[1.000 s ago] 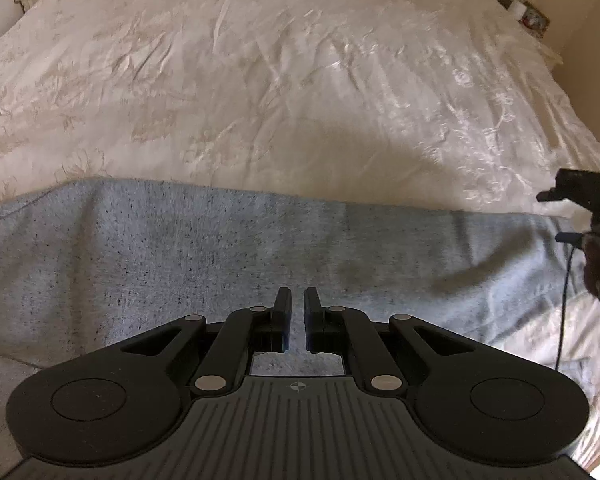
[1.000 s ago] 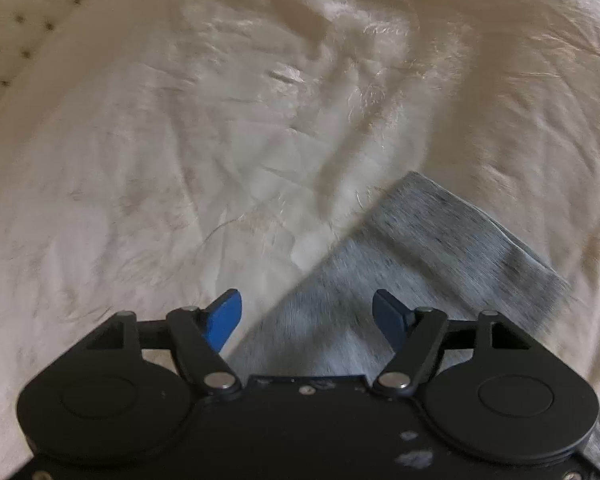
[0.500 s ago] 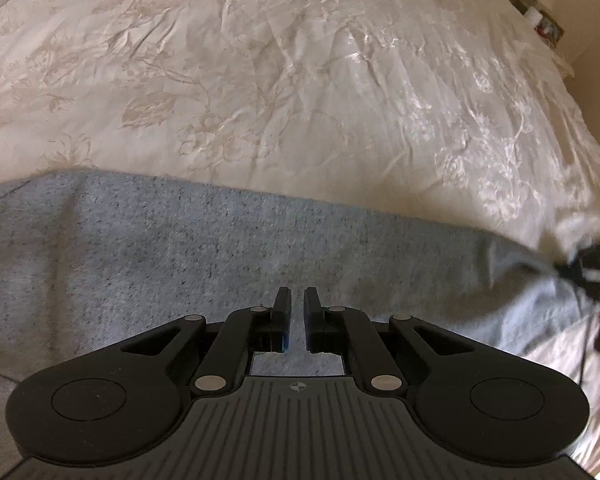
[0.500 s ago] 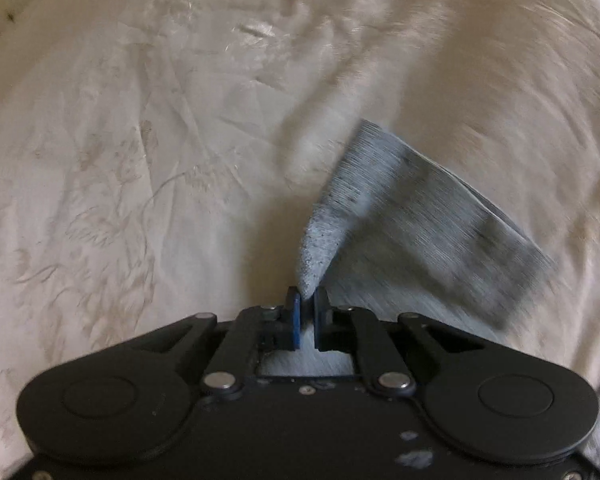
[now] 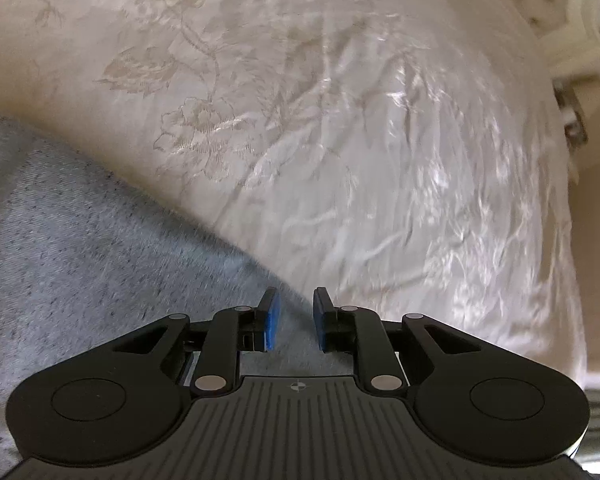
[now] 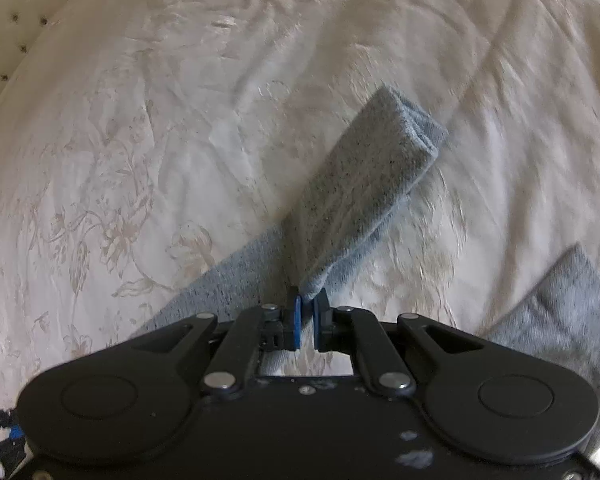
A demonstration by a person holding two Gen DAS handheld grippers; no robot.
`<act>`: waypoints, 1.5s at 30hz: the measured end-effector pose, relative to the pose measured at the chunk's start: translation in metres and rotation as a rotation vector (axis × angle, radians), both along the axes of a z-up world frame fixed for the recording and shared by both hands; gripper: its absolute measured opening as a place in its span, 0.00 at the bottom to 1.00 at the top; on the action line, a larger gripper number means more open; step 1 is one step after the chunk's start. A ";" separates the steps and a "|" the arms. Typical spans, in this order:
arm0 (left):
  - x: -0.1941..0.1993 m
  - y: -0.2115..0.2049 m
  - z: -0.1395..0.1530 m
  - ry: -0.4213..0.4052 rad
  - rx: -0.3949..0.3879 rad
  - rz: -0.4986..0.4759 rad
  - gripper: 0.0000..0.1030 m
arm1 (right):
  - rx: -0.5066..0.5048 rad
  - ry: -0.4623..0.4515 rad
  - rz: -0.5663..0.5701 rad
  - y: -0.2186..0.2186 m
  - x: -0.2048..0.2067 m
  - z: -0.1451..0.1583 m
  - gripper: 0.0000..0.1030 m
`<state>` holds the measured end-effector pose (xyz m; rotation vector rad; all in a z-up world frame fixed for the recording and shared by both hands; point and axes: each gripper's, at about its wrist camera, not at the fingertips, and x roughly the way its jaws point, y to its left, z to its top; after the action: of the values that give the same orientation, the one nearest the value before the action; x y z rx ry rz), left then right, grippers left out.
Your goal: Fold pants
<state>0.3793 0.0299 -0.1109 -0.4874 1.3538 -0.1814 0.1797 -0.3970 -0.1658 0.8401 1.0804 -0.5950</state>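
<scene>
Grey pants (image 5: 80, 264) lie on a cream floral bedspread (image 5: 340, 140).

Left wrist view: a broad stretch of the pants fills the lower left, flat on the bed, its edge running diagonally down to the left gripper (image 5: 293, 320). The jaws have just been opening and now stand a little apart; the blue pads (image 5: 273, 322) flank the fabric edge without pressing on it. A tufted headboard (image 5: 540, 0) shows top right. The right gripper is out of sight here.

Right wrist view only: the right gripper (image 6: 307, 312) is clamped on a pinch of the pants (image 6: 364, 196), and a leg end rises from the jaws, folded over at its far tip, lifted off the bedspread (image 6: 140, 140). More grey cloth (image 6: 560, 312) lies at the right edge. The picture is blurred.
</scene>
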 end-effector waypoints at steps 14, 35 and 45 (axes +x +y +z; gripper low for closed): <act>0.018 -0.012 -0.022 0.086 0.156 0.017 0.17 | 0.023 -0.012 -0.016 -0.001 -0.003 -0.005 0.07; 0.034 -0.052 -0.054 0.151 0.218 -0.006 0.05 | 0.058 -0.012 -0.027 -0.001 -0.006 -0.018 0.07; -0.032 -0.045 0.017 -0.085 0.267 -0.128 0.02 | 0.008 -0.090 -0.019 -0.004 -0.031 0.018 0.07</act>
<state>0.3477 -0.0149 -0.0934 -0.1673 1.3028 -0.1220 0.1483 -0.4007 -0.1481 0.8768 0.9944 -0.5637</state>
